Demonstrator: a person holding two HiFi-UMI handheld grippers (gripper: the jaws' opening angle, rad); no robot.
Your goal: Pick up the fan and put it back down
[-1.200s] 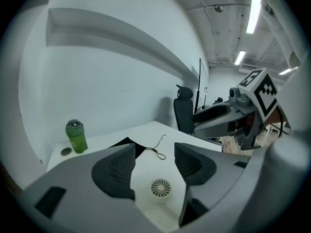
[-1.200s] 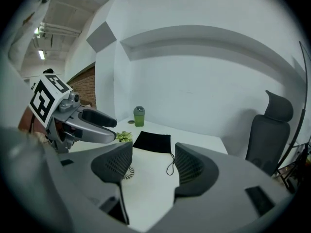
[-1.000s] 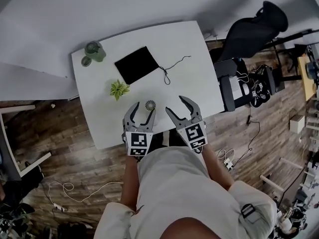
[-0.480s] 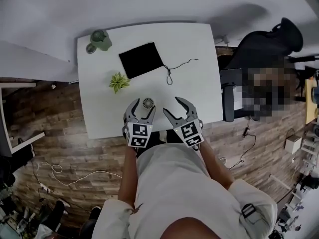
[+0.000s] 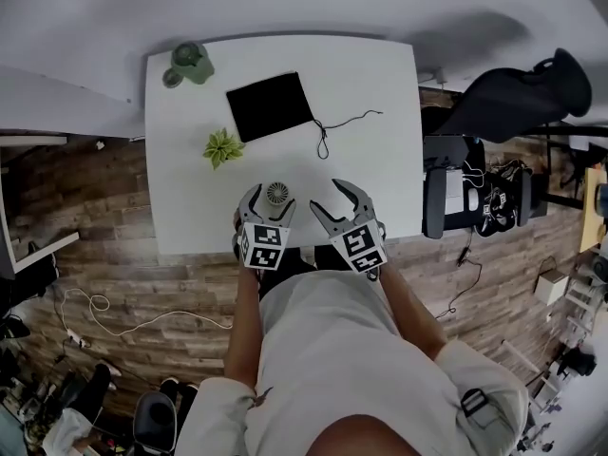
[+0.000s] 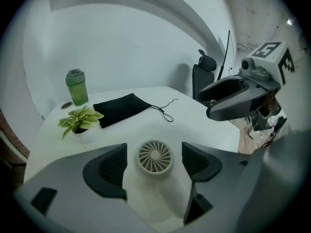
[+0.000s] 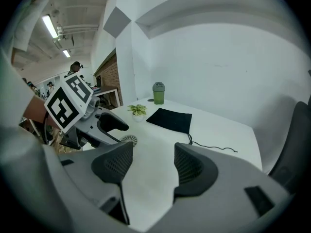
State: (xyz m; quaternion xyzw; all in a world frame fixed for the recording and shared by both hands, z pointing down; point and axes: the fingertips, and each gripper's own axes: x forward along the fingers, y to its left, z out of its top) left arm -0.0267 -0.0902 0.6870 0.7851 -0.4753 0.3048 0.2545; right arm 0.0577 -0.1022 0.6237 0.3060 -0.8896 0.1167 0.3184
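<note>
The small white round fan [image 5: 277, 194] stands on the white table [image 5: 380, 84] near its front edge. My left gripper [image 5: 272, 199] straddles it. In the left gripper view the fan [image 6: 155, 156] sits between the dark pads [image 6: 112, 166], with a gap on each side. These jaws have just been opening, and they stand open with the fan between them, untouched. My right gripper [image 5: 331, 200] hovers just right of the fan, open, with only bare tabletop between its fingers [image 7: 195, 166]. Each gripper shows in the other's view: the right gripper [image 6: 228, 101] and the left gripper [image 7: 109, 123].
A potted plant [image 5: 221, 146] stands behind the fan on the left. A black pouch [image 5: 270, 106] with a cord [image 5: 344, 125] lies mid-table. A green bottle [image 5: 191, 62] and its lid [image 5: 171, 79] are at the far left corner. A black office chair [image 5: 518, 93] stands right of the table.
Both grippers have come down toward the table. The left jaws have spread apart around the fan, which now rests on the tabletop.
</note>
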